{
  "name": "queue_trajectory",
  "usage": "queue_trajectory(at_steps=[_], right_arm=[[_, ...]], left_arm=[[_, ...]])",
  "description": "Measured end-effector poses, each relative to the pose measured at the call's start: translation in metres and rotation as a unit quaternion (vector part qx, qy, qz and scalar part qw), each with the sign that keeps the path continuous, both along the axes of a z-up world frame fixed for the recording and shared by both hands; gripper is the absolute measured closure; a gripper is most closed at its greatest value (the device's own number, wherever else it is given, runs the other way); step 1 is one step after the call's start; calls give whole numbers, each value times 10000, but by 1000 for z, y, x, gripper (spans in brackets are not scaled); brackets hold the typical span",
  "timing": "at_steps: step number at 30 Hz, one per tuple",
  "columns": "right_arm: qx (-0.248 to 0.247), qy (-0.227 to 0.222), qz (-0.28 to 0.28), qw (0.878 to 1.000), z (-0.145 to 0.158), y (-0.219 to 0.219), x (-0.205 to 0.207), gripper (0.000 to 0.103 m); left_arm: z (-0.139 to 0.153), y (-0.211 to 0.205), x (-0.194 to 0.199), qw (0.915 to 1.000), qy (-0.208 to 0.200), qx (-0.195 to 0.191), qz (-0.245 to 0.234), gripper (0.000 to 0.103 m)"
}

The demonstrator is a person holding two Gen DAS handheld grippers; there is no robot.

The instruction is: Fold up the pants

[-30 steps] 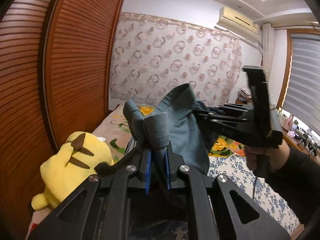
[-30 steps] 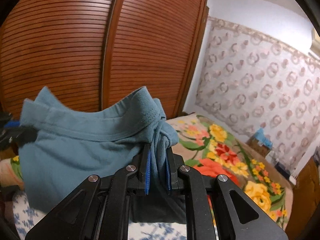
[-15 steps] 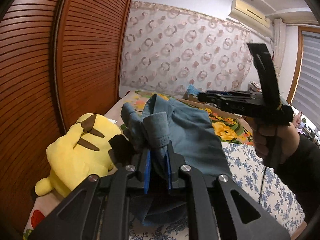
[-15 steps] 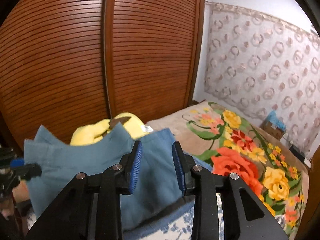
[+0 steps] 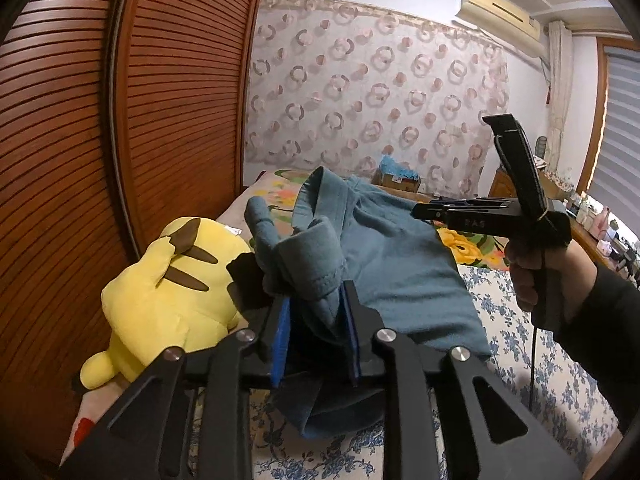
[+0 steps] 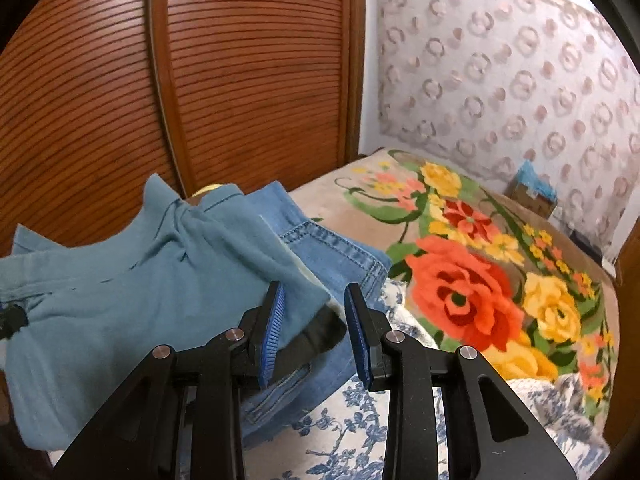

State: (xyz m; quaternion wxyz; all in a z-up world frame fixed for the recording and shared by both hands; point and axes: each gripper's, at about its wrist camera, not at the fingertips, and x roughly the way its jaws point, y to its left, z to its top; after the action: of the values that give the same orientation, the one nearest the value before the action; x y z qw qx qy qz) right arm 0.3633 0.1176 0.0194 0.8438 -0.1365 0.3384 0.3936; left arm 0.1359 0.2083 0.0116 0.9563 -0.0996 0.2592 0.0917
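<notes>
Teal pants (image 5: 392, 264) now lie draped over jeans (image 6: 336, 256) on the bed (image 6: 400, 432); right gripper (image 6: 316, 332) has released them, left gripper (image 5: 316, 340) jaws are opening around the waistband, ending this fold.

The teal-blue soft cotton pants (image 6: 120, 284) lie folded and rumpled atop a stack of folded light-blue denim jeans (image 6: 340, 256), their stitched waistband bunched upward at one end, near-side corner draping over the jeans' edge.
</notes>
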Motion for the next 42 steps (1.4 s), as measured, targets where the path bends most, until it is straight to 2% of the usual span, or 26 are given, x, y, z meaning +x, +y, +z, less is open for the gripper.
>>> queue_trajectory(at_steps=[9, 19, 24, 34, 36, 42], right_arm=[[287, -108, 69, 9995, 22, -21, -38, 73], [699, -413, -45, 9967, 46, -64, -106, 73], [818, -446, -245, 9953, 50, -92, -129, 73], [871, -532, -616, 9929, 48, -141, -166, 72], [886, -540, -701, 9921, 46, -151, -175, 63], [827, -641, -1027, 9892, 44, -176, -201, 51]], left_arm=[[4, -1, -11, 9998, 17, 175, -89, 65], [13, -28, -32, 9986, -46, 359, -389, 58], [17, -46, -40, 9972, -69, 428, -605, 47], [15, -82, -51, 9945, 58, 517, -907, 45], [13, -90, -52, 9938, 64, 509, -987, 45], [7, -117, -53, 9916, 177, 571, -1149, 45]])
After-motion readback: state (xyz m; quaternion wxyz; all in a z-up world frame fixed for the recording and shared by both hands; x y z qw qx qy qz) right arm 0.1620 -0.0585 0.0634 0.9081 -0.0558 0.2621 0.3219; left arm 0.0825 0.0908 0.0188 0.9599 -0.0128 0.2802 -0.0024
